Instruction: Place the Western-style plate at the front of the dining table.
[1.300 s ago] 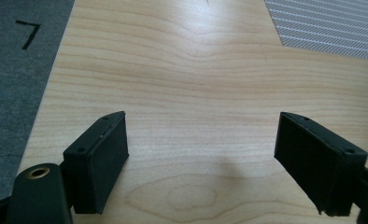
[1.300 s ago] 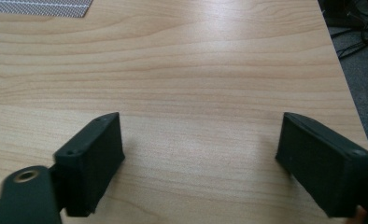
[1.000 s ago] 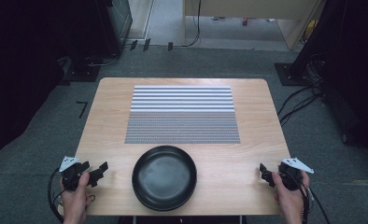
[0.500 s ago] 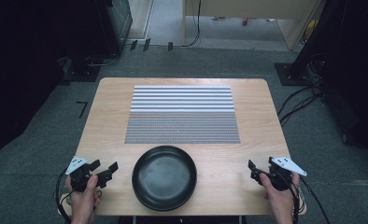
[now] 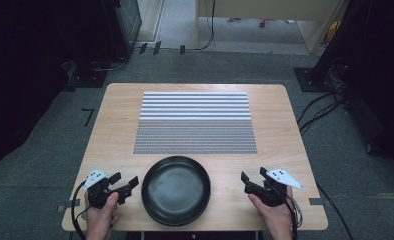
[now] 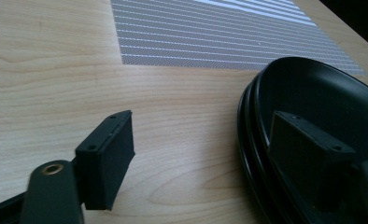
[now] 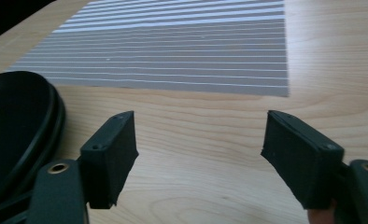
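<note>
Black bowl (image 5: 175,189) sits upright on the wooden table (image 5: 115,125), opening facing up, near the person's edge and roughly centred left to right. It's round, so no long axis to call; in the gripper views it looks like two bowls nested, judging by the doubled rim. Striped placemat (image 5: 195,122) lies flat just beyond it, long side running left-right, stripes the same way, near edge close to the bowl rim but apart. Left gripper (image 5: 125,184) is low over the table just left of the bowl, pointing toward it; jaws spread with nothing between the pads, and they've just been closing a bit. In the left gripper view one jaw overlaps the bowl rim; can't tell if it touches. Right gripper (image 5: 253,179) is right of the bowl with clear table between, jaws also spread and empty, also just closing in somewhat. Each is held in a hand at the near table edge.
</note>
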`<action>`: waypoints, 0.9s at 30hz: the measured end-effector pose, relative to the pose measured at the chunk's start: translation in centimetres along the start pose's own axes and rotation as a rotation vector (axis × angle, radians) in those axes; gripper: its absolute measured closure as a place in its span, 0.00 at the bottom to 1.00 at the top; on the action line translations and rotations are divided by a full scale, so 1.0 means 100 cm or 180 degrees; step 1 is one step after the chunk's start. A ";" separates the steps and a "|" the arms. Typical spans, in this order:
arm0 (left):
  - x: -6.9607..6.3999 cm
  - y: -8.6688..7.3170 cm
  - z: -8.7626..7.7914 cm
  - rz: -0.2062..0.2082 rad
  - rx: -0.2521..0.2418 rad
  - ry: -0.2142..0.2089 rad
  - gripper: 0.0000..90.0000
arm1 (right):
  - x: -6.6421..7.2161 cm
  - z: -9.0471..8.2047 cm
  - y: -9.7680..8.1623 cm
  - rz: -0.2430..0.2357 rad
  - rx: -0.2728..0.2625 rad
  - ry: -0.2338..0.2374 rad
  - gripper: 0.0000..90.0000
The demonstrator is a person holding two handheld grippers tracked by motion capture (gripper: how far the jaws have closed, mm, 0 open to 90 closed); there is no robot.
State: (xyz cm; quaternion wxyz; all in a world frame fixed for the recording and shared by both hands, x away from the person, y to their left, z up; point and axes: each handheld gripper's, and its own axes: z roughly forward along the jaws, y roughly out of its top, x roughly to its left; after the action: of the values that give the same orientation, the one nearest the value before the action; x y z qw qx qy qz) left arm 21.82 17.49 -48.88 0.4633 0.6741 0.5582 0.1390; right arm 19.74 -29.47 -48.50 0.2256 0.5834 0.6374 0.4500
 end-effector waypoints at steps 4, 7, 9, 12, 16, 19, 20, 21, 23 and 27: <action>-0.005 -0.002 -0.001 -0.0013 0.0005 -0.0082 0.27 | 0.014 0.003 -0.001 -0.0023 -0.0038 0.0122 0.46; -0.008 -0.004 -0.001 -0.0097 -0.0006 -0.0167 0.31 | 0.021 0.005 -0.001 0.0082 -0.0098 0.0276 0.53; -0.009 -0.005 -0.001 -0.0134 -0.0013 -0.0237 0.39 | 0.027 0.007 -0.001 0.0229 -0.0104 0.0516 0.59; -0.011 -0.007 -0.001 -0.0134 0.0006 -0.0288 0.46 | 0.036 0.012 -0.003 0.0250 0.0050 0.0581 0.61; -0.014 -0.008 0.000 -0.0099 0.0053 -0.0302 0.54 | 0.045 0.019 -0.005 0.0349 0.0189 0.0629 0.65; -0.018 -0.010 0.002 -0.0074 0.0132 -0.0272 0.59 | 0.053 0.024 -0.006 0.0381 0.0203 0.0715 0.71; -0.019 -0.011 0.002 -0.0072 0.0142 -0.0274 0.60 | 0.056 0.025 -0.007 0.0411 0.0238 0.0738 0.74; -0.020 -0.011 0.002 -0.0056 0.0167 -0.0268 0.62 | 0.058 0.027 -0.007 0.0428 0.0280 0.0763 0.76; -0.020 -0.012 0.003 -0.0044 0.0194 -0.0256 0.68 | 0.061 0.029 -0.008 0.0483 0.0376 0.0807 0.81; -0.020 -0.012 0.003 -0.0052 0.0225 -0.0299 0.73 | 0.067 0.035 -0.008 0.0527 0.0489 0.0816 0.84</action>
State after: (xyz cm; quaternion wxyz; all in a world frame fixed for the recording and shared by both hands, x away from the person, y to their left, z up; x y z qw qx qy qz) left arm 20.57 15.49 -49.29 0.4660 0.6913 0.5459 0.0836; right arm 20.65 -21.94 -49.28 0.0594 0.5872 0.6432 0.4878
